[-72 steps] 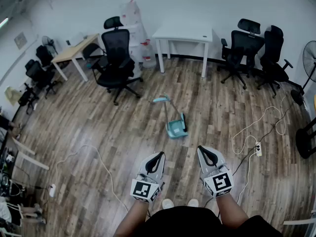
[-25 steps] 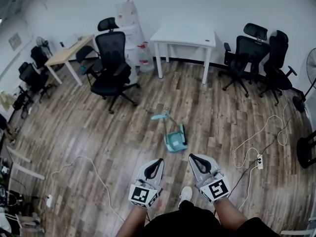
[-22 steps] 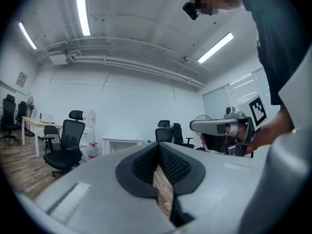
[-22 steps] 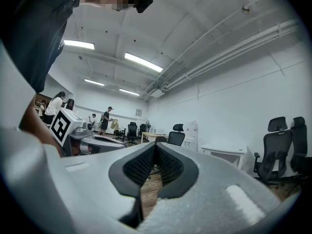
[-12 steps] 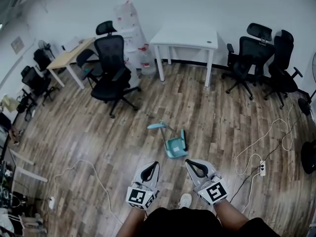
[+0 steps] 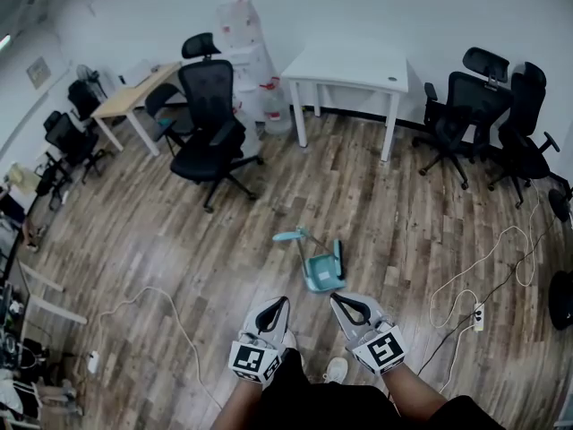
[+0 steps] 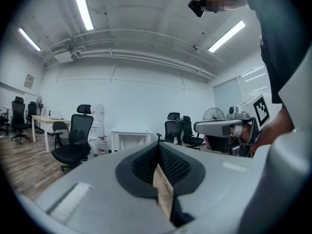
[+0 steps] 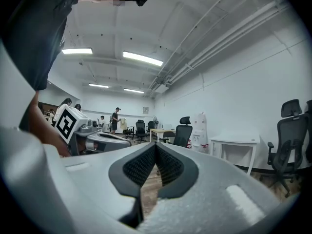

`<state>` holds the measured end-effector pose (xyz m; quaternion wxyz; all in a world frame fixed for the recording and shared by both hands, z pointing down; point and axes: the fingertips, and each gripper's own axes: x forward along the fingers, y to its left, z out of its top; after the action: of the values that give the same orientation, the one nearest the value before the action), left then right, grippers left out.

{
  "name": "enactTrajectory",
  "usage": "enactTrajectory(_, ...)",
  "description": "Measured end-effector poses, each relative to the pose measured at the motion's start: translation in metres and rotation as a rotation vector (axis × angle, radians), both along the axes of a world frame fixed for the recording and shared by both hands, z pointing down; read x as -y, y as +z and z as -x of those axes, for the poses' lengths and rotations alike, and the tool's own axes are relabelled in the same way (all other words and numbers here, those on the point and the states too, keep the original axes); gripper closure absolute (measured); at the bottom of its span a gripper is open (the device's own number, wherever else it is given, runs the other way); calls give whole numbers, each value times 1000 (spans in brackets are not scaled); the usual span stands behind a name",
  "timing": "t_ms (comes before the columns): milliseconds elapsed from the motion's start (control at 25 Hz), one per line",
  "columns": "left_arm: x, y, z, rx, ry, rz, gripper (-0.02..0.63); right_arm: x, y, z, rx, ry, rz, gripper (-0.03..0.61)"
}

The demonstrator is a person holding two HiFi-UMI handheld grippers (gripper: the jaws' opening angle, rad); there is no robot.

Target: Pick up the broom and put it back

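Now nearer than a second ago to the teal broom, lying on the floor by its dustpan, just ahead. Holding left claw and right claw closed and empty, with the pickup yet to begin

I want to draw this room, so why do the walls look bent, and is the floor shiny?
Head view: the wide lens bows the white wall; the brown wooden plank floor carries pale glare near the black office chair. Both gripper views: dark rounded corners, ceiling strip lights glow overbright.
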<state>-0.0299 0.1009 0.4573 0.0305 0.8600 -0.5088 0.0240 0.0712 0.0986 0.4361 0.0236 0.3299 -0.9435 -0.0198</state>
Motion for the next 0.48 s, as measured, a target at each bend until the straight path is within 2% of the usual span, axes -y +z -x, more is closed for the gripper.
enactTrajectory(200, 27, 2, 15, 2, 15, 1, 594, 27, 2, 20, -13, 1, 11, 575)
enactTrajectory(480, 71, -3, 43, 24, 46, -4, 594, 70, 0, 58, -88, -20, -49, 575)
